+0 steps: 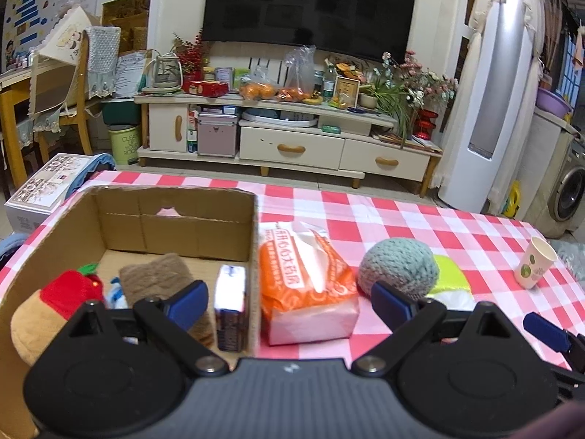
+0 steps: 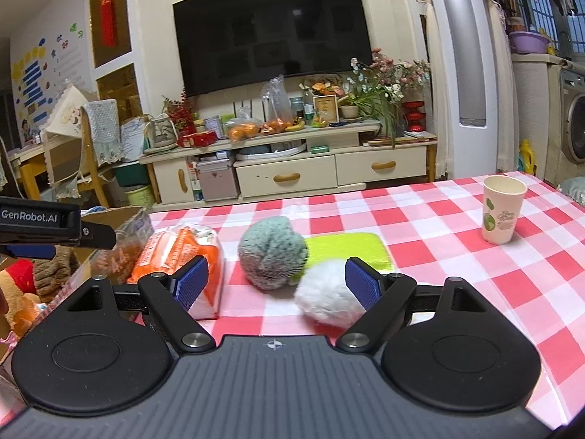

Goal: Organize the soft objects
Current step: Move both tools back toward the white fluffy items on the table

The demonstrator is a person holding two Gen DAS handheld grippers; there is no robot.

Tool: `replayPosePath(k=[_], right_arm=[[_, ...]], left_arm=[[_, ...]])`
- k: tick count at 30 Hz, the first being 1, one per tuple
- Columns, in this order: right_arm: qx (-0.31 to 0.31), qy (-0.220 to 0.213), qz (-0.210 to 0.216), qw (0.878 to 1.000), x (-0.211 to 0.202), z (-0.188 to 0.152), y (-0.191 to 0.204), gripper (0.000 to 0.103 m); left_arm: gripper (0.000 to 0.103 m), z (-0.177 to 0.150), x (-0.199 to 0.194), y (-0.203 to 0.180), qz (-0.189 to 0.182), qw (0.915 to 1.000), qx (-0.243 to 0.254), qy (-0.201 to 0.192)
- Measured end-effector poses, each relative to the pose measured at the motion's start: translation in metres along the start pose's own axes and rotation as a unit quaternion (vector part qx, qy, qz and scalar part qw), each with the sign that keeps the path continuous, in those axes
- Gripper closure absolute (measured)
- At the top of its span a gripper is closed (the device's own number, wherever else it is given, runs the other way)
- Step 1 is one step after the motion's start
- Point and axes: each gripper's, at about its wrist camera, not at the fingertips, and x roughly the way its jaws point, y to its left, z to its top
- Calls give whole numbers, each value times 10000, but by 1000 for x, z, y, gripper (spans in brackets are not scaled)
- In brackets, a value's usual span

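My left gripper (image 1: 290, 303) is open over the right wall of the cardboard box (image 1: 252, 226), its pads pressing on nothing. In the box lie a tan and red plush toy (image 1: 55, 303), a brown knit piece (image 1: 157, 278) and a small tissue pack (image 1: 231, 311). An orange tissue pack (image 1: 307, 285) lies just right of the box. My right gripper (image 2: 276, 283) is open too, and a white fluffy ball (image 2: 323, 298) rests against the inner side of its right finger. A grey-green knitted ball (image 2: 272, 258) and a lime green cloth (image 2: 347, 247) lie just beyond.
A paper cup (image 2: 501, 212) stands upright at the far right of the red and white checked tablecloth (image 2: 420, 226). The left gripper's body (image 2: 40, 226) shows at the left edge of the right wrist view. Beyond the table stand a TV cabinet and chairs.
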Motion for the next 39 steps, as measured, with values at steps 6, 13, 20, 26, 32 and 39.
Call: replayPosePath(k=[6,13,20,26,32,39], right_arm=[[92,-4,-120,9999,-2,-4,-2,1],[161,11,-221,9996,-3,-6,-5,0],[187,70,-373,9991,0,-9,-10,0],[30,155,-602,9981,6,-15,-20,0],[-87,454,-812,9956,24,-23,-36,0],[-47,773,-886,9930,36,-32,-59,0]], left_arm=[[8,-2,4,-15,-65,9998,172,30],[7,-6,8,-28,-98,9994,322,92],[7,-11,13,-42,-130,9988,456,131],[7,-13,17,-53,-173,9983,547,123],[7,-15,21,-67,-255,9976,634,61],[7,-20,29,-94,-388,9938,1035,-131]])
